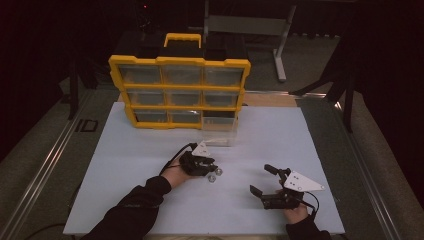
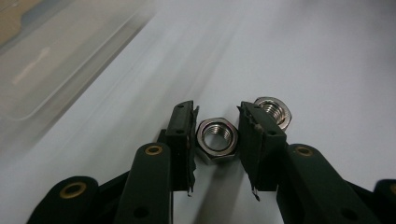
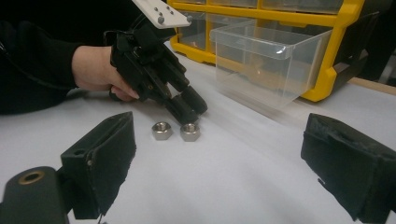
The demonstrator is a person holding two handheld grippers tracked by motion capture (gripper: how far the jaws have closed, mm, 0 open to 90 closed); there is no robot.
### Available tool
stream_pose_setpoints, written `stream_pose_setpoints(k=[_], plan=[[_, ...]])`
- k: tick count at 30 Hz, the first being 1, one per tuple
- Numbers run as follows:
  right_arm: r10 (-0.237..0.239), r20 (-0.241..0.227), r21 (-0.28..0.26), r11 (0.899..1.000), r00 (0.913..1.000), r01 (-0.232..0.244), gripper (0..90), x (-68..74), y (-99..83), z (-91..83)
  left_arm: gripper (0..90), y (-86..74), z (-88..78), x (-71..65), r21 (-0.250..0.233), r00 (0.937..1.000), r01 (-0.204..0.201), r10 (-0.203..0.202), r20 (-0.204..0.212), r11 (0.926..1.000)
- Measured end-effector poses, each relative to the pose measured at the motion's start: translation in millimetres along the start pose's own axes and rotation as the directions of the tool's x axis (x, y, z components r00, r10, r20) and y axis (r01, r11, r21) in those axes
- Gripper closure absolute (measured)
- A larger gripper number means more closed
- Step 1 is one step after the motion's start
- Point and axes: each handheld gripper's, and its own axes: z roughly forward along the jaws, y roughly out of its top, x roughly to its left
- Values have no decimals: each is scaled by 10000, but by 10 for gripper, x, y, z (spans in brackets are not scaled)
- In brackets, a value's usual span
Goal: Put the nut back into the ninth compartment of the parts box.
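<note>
Two steel hex nuts lie on the white table [image 1: 150, 200]. In the left gripper view, one nut [image 2: 217, 139] sits between the two black pads, which press on its flats, so my left gripper [image 2: 216, 116] is shut on it. The second nut [image 2: 275, 109] rests just beyond the right jaw. In the right gripper view the gripped nut [image 3: 190, 132] is under the left gripper's tips [image 3: 189, 109], with the other nut [image 3: 162, 130] beside it. My right gripper [image 1: 263, 179] stands open near the front right, its pads [image 3: 107, 158] wide apart with nothing between them.
A clear plastic bin [image 1: 218, 131] stands on the table behind the left gripper [image 1: 210, 167], in front of a yellow-framed drawer organizer [image 1: 180, 90] at the back. A metal rail [image 1: 45, 165] runs along the table's left side.
</note>
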Motion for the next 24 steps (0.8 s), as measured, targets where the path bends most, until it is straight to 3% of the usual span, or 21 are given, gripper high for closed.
stream_pose_setpoints(k=[2,15,24], plan=[[-18,-3,8,10000,10000,18,102,0,0,4,657,4,-1,-16,66,9998,-158,159,-116,9999],[-9,20,-26,10000,10000,9,102,0,5,-5,678,18,-24,3,213,9999,9,-12,114,9998],[-24,19,-29,10000,10000,24,103,1,6,-3,681,115,-193,4,-59,10000,50,-50,-60,10000]])
